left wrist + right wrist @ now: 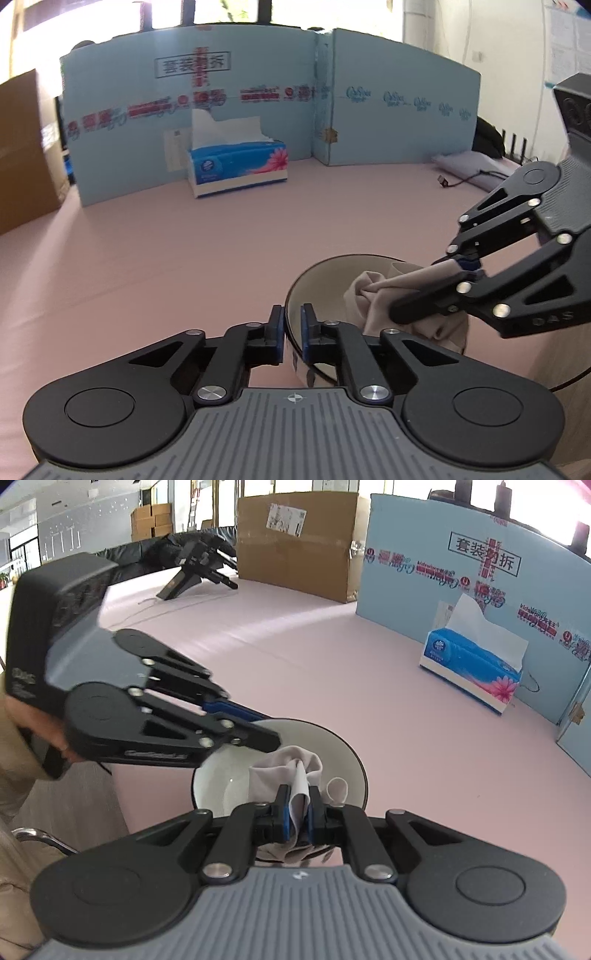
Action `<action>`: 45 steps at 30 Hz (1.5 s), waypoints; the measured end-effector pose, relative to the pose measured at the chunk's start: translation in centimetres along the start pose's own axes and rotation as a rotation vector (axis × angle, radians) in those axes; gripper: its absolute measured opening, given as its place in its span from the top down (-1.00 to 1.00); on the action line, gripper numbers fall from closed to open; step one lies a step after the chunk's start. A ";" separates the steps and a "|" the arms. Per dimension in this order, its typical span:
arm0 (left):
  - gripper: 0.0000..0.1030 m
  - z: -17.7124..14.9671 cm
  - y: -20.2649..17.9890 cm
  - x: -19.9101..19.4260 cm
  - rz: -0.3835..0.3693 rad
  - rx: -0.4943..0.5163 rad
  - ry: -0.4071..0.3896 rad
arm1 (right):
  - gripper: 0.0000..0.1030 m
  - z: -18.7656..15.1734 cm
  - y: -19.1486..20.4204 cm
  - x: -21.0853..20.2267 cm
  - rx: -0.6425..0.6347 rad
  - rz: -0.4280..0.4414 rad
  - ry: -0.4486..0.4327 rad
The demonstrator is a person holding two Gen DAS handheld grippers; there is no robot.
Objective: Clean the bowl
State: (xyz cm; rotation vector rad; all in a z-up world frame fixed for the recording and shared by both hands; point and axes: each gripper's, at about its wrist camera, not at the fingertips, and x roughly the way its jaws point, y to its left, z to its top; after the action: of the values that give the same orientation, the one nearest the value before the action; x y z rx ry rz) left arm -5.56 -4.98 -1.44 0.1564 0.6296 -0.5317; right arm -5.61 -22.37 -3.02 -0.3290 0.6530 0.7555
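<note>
Beige cloth (295,775) pinched tight in the right gripper (297,812), bunched down inside the white bowl (221,786) — wiping step under way. Left gripper (293,334) clamped on the bowl's near rim, steadying it on the pink table (166,251). Next, likely: sweep the cloth round the inner wall — bowl must stay pinned. Tissue box (238,166) well apart.

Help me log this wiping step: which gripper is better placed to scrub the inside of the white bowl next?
Right, probably. The right gripper is shut on the beige cloth, which already lies inside the white black-rimmed bowl. The left gripper is clamped on the bowl's rim, steadying it.
</note>
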 end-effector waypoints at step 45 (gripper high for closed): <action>0.76 2.9 -3.8 1.1 0.026 0.232 -0.123 | 0.83 1.0 -1.4 2.0 -0.187 -0.295 0.081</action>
State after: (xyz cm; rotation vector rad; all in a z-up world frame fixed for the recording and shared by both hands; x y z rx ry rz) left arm -5.24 -9.56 0.27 0.3475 0.4446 -0.5836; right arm -3.08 -21.77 -3.55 -0.6154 0.5946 0.5228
